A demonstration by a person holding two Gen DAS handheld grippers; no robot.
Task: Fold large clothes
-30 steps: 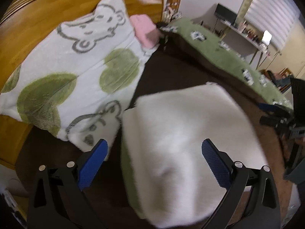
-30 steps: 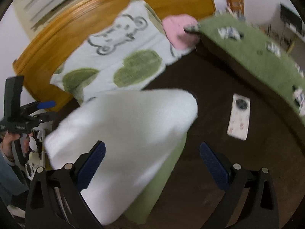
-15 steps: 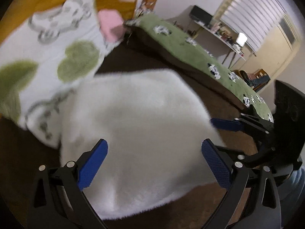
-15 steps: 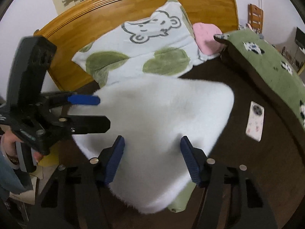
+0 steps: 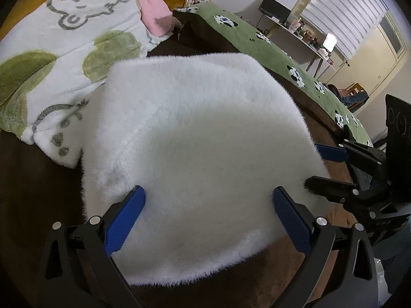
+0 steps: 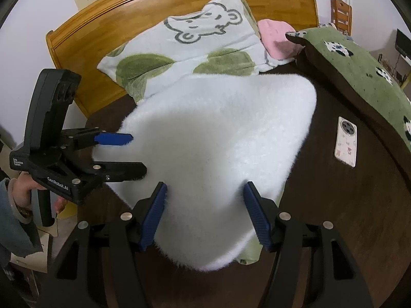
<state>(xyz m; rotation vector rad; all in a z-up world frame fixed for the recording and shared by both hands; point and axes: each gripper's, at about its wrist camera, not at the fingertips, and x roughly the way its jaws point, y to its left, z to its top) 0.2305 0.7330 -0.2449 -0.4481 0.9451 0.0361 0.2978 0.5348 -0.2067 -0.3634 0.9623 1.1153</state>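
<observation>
A fluffy white garment lies folded on the dark brown bed cover, a pale green layer peeking out at its near edge. My left gripper hangs low over the garment's near-left part, its jaws wide open with the fabric flat below them. In the right wrist view the left gripper sits at the garment's left edge. My right gripper stands with its jaws about half apart over the near edge; the fabric between the pads shows no pinch. The right gripper sits at the garment's right edge.
A bear-print pillow and a pink cushion lie against the wooden headboard. A green cow-print blanket runs along the right. A white phone lies on the cover beside the garment. A hand holds the left gripper.
Both grippers have come down closer to the garment and now flank its near edge. The right jaws narrowed from wide to about half. The left jaws stayed wide.
</observation>
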